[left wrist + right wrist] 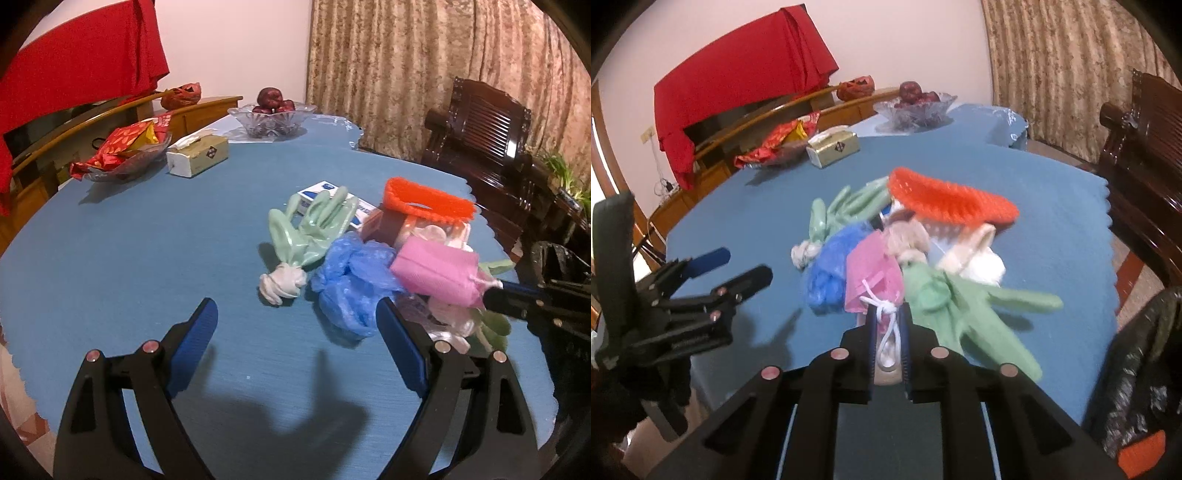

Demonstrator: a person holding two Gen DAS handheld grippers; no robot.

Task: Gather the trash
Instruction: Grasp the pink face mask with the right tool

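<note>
Counting two green gloves (964, 314), one pink pouch (873, 275), one blue bag (827, 269).

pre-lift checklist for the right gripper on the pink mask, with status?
1. Right gripper shut on the pink mask: ok, the fingers pinch its white ear loop.
2. Grip on the mask body, not just the loop: not ok, only the cord shows between them.
3. Mask free of neighbours: cannot tell, the blue plastic bag and green glove press against it.
4. Left gripper clear: ok, open over bare blue tablecloth.
5. Trash bag ready: cannot tell, only a dark bag at the right edge.
</note>
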